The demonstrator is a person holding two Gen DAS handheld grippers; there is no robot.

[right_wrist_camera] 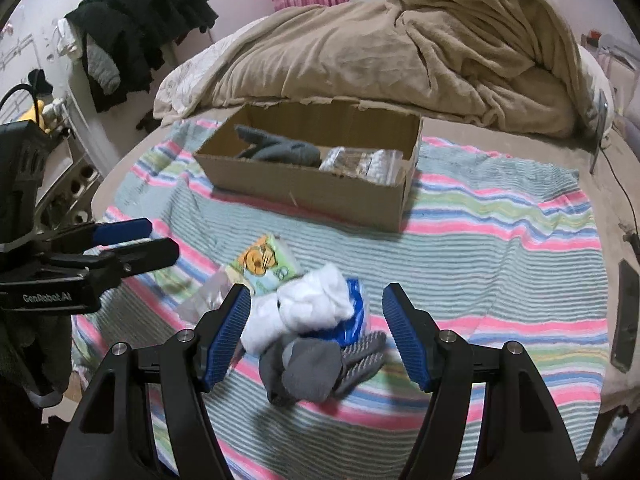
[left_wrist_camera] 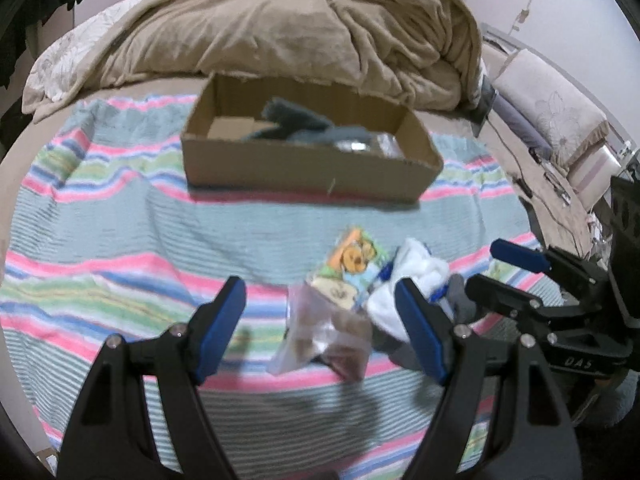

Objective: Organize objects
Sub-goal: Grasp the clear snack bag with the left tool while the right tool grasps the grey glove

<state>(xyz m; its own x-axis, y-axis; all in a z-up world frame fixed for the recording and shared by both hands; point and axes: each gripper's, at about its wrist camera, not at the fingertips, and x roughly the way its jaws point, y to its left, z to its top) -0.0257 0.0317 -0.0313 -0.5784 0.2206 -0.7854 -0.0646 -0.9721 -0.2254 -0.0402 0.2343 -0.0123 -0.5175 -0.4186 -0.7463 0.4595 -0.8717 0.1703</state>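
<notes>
A small pile lies on the striped towel (left_wrist_camera: 120,216): a clear plastic bag (left_wrist_camera: 328,336) with brown contents, a cartoon-printed packet (left_wrist_camera: 352,264), white socks (right_wrist_camera: 308,308), a blue wrapper (right_wrist_camera: 356,316) and a grey sock bundle (right_wrist_camera: 308,372). My left gripper (left_wrist_camera: 320,282) hovers open over the clear bag. My right gripper (right_wrist_camera: 316,288) is open astride the white and grey socks, pads not touching them. Behind the pile stands an open cardboard box (right_wrist_camera: 312,196) holding grey socks (right_wrist_camera: 280,148) and a clear bag (right_wrist_camera: 360,162). Each gripper shows in the other's view, left gripper (right_wrist_camera: 164,240), right gripper (left_wrist_camera: 482,266).
A heaped beige blanket (left_wrist_camera: 304,28) fills the bed behind the box. Black clothes (right_wrist_camera: 140,20) hang at the far left. A dark phone-like slab (right_wrist_camera: 624,316) and a cable (right_wrist_camera: 616,184) lie along the bed's right edge. Pillows (left_wrist_camera: 552,112) sit at the right.
</notes>
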